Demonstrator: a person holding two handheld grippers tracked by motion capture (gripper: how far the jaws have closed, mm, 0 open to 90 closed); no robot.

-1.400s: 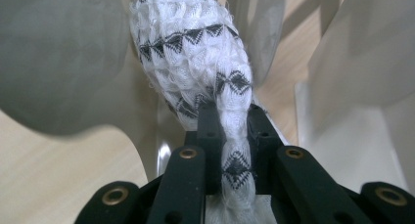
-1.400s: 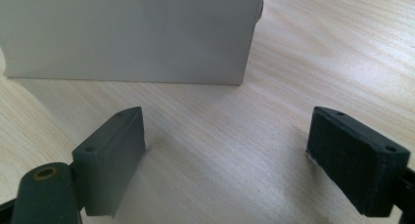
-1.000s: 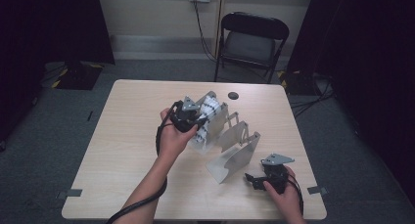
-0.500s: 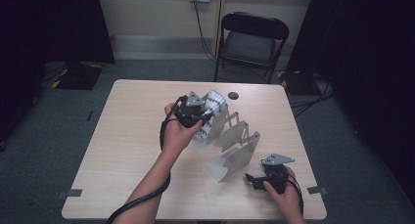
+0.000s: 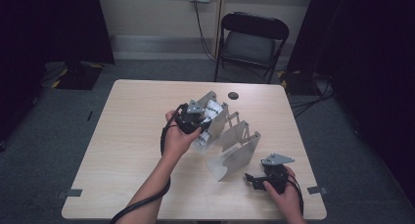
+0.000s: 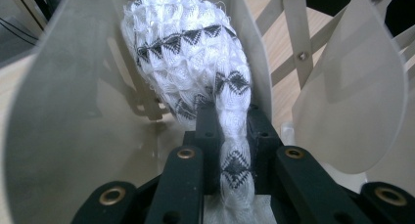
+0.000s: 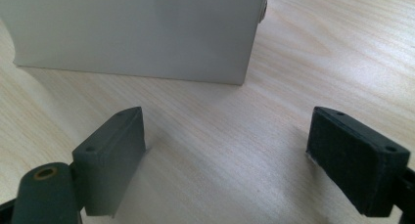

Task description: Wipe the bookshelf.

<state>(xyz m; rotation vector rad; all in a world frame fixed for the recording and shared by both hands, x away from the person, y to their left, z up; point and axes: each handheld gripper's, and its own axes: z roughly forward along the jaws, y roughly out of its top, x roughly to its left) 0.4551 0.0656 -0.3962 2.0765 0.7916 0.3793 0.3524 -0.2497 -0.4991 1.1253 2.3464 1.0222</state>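
One sock (image 6: 195, 62), white with black pattern, pinched in left gripper (image 5: 195, 122) jaws, pushed between plates of rack (image 5: 235, 150) near table (image 5: 122, 150) centre, likely to stow it in slot. Right gripper (image 5: 254, 180), jaws released, rests near front right corner, beside rack end, ready to steady it.

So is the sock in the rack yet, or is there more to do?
Almost. The left gripper is shut on the white patterned sock, which already hangs between two plates of the folding rack. Left to do: let go and pull out. The right gripper rests open on the table, holding nothing.
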